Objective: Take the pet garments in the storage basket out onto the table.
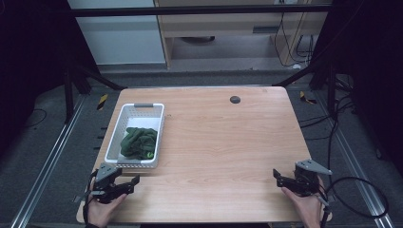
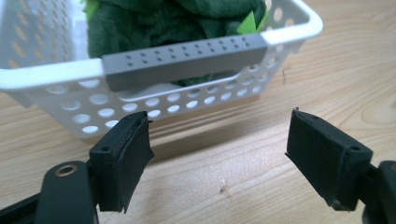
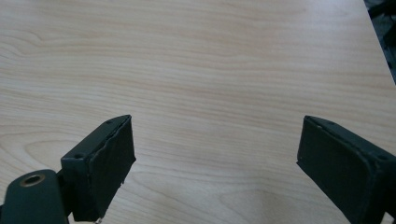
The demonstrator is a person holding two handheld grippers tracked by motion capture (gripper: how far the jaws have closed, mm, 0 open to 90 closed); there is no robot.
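A white perforated basket (image 1: 124, 114) with grey handles stands on the left part of the wooden table; a bundle of dark green cloth (image 1: 139, 142) lies inside it. My left gripper (image 1: 133, 182) rests at the table's front left corner, just below the basket's near end, jaws open and empty. In the left gripper view the basket's near wall (image 2: 154, 100) and grey handle (image 2: 184, 60) are right ahead, with green cloth (image 2: 154, 23) behind. My right gripper (image 1: 278, 176) sits near the front right corner, open, with bare wood between its fingers (image 3: 105, 163).
A small dark round grommet (image 1: 235, 99) sits near the table's far edge. The wooden tabletop (image 1: 228, 142) stretches between the two grippers. Black frame bars and cables surround the table; a cable (image 1: 361, 194) trails from the right gripper.
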